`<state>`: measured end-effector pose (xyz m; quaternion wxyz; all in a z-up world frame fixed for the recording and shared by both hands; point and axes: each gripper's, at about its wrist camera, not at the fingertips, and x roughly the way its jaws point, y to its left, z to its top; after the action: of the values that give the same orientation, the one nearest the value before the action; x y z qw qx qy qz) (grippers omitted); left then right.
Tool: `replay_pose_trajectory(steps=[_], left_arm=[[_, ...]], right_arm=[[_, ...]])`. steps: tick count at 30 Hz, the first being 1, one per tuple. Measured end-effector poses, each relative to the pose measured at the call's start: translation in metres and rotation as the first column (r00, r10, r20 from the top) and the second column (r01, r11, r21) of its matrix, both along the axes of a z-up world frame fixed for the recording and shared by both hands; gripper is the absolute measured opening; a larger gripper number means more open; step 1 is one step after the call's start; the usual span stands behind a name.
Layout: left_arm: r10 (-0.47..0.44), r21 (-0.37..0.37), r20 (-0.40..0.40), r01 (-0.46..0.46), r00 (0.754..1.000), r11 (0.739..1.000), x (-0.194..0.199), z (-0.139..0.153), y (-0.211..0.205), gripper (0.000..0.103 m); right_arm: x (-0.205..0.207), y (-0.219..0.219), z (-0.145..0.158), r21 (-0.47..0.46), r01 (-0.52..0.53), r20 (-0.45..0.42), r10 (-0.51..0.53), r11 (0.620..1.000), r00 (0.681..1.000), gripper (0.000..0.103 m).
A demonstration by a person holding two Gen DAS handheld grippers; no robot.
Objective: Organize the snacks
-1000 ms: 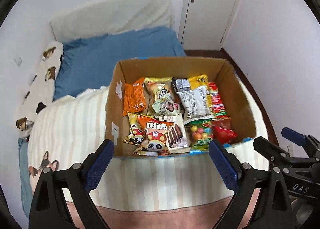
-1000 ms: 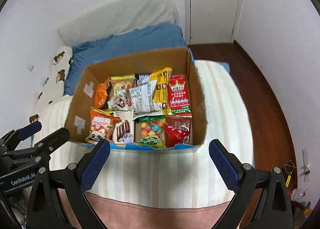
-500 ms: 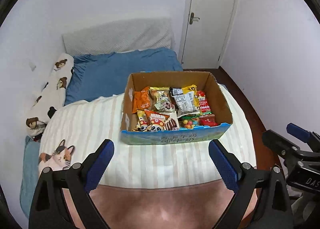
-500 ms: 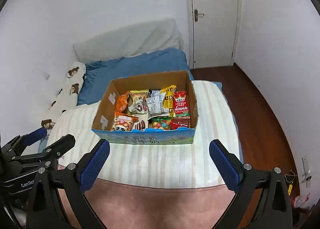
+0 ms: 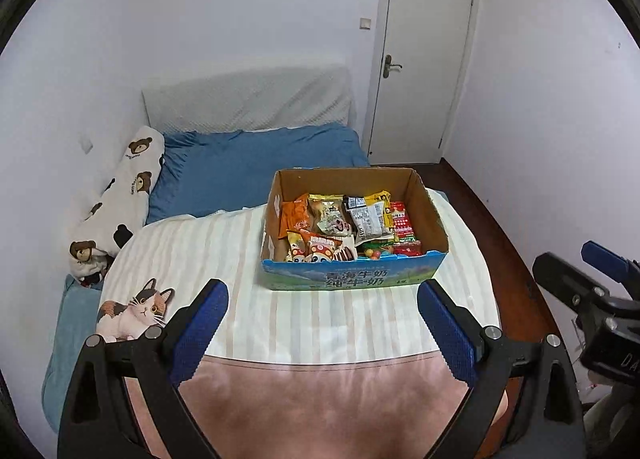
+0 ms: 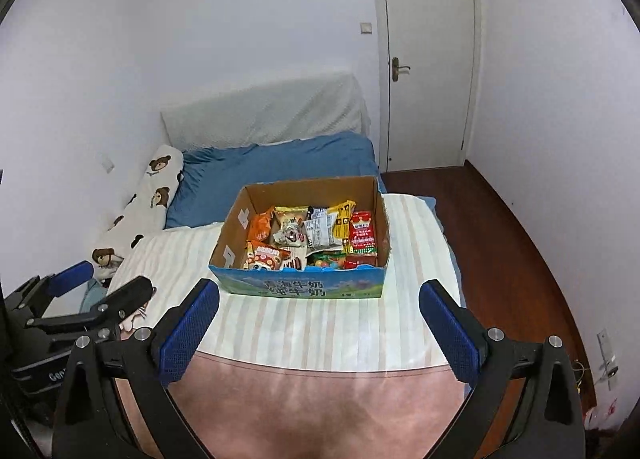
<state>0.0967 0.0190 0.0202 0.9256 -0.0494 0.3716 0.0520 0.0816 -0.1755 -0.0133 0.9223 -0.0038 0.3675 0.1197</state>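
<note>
A cardboard box [image 5: 352,279] with a blue printed front stands on the striped bed cover, also in the right wrist view [image 6: 304,287]. It holds several snack packets [image 5: 344,227], among them an orange bag [image 6: 260,229] and a red pack [image 6: 363,237]. My left gripper [image 5: 322,333] is open and empty, well back from the box above the pink blanket edge. My right gripper [image 6: 318,333] is open and empty, equally far back. Each gripper shows at the side of the other's view.
A bear-print pillow [image 5: 120,199] lies along the left wall beside a blue sheet [image 5: 256,167]. A cat print [image 5: 136,309] is on the cover. A white door [image 5: 424,71] and dark wood floor [image 6: 508,255] are at the right.
Both grippers have pulled back and up from the box, which now looks smaller and farther away. Both stay open and empty.
</note>
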Motion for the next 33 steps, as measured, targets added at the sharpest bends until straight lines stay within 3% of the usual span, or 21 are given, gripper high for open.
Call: replay_pose_trajectory(steps=[14,17,33], left_arm=[[0.039,0.01,0.02,-0.039,0.999,0.999,0.006,-0.003,-0.001,0.097],[0.042,0.02,0.012,-0.042,0.999,0.999,0.018,-0.007,-0.001,0.103],[0.085,0.045,-0.079,-0.082,0.993,0.996,0.098,-0.051,0.012,0.103]], right_arm=[[0.016,-0.008,-0.01,-0.014,0.037,-0.004,-0.037,0.999,0.999,0.103],[0.029,-0.009,-0.016,-0.022,0.054,-0.003,-0.054,0.998,0.999,0.103],[0.11,0.0,-0.06,-0.063,0.107,-0.044,-0.11,0.992,0.993,0.103]])
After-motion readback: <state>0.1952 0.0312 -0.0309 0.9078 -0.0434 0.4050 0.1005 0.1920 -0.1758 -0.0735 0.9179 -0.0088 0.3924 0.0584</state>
